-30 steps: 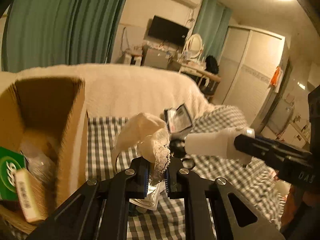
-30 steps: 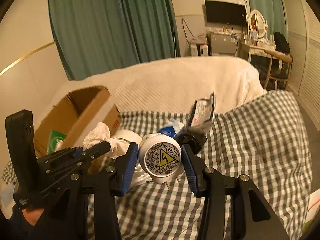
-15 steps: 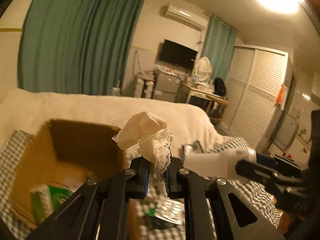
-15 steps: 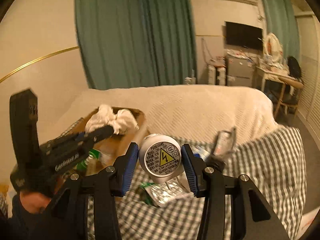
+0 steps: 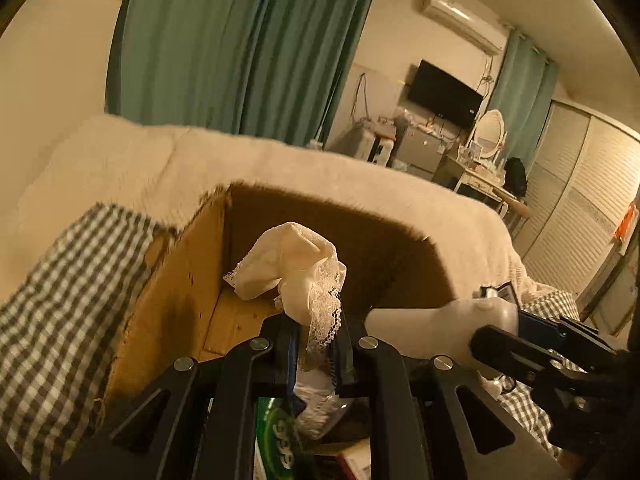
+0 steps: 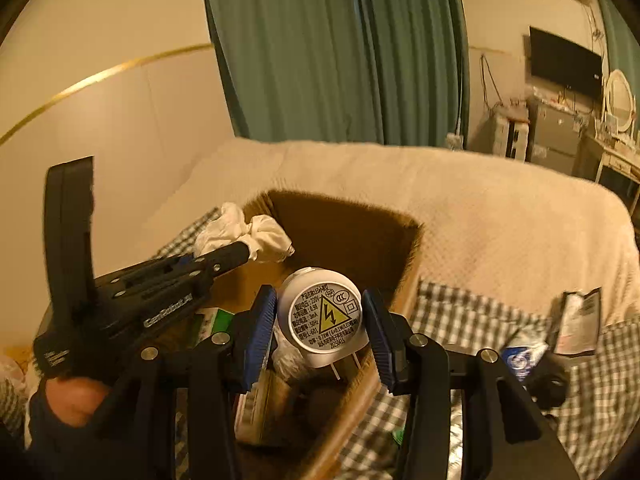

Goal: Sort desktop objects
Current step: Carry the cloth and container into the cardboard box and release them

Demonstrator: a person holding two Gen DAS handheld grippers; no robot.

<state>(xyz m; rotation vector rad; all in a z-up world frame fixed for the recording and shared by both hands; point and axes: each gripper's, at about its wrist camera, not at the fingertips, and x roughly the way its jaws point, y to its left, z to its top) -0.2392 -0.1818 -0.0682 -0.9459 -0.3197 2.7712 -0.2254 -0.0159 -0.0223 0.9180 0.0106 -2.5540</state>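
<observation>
Left gripper (image 5: 316, 350) is pinched nearly closed on a white lace-trimmed cloth (image 5: 294, 268), holding it up over the open cardboard box (image 5: 188, 276) — a green packet (image 5: 280, 446) shows inside, under the fingers. Over to the right gripper (image 6: 320, 326): half-spread jaws clamp a round white plug-in night light (image 6: 320, 316), warning label facing the camera, prongs down — it hangs above the box too. The box sits on the checked bedspread (image 6: 472, 316).
</observation>
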